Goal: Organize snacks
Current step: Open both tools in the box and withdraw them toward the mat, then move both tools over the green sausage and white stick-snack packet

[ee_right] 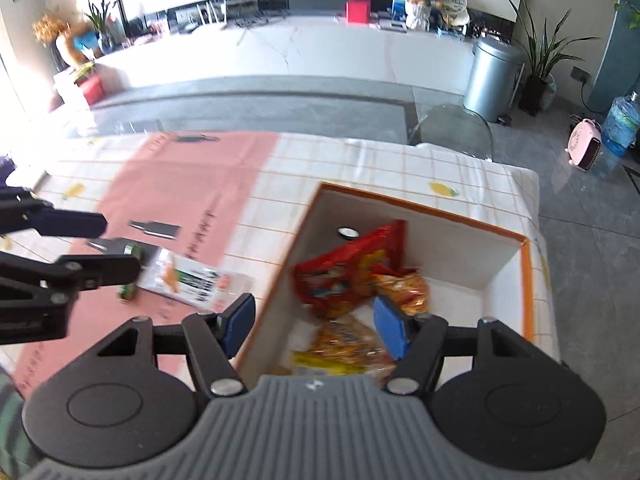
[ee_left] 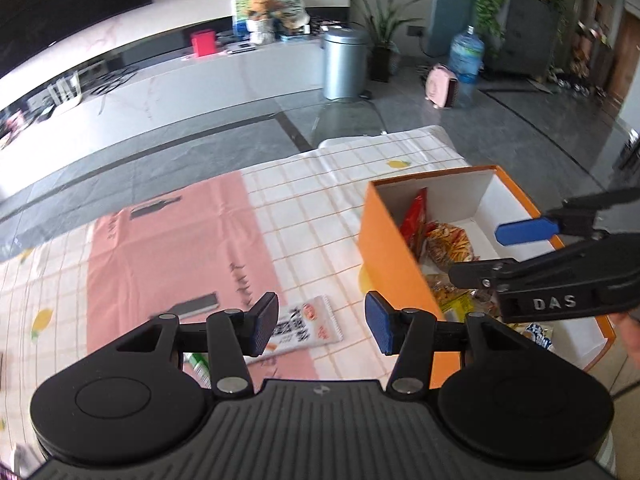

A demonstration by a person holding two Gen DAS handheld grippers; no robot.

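While the orange box (ee_right: 527, 280) is sitting near the desk's (ee_left: 304, 216) far right corner, on the checked tablecloth, red and yellow snack packets (ee_right: 352, 276) are lying heaped inside against its white walls. The right claw (ee_right: 316, 322) is hanging over the box's near left wall, its blue pads spread apart and pinching nothing. The left claw (ee_left: 322, 322) is hovering over the cloth just left of the box, likewise spread and empty. Beneath it a white snack packet (ee_left: 308, 326) is lying flat beside the pink panel of the cloth, with a small green packet (ee_right: 130, 272) touching its end.
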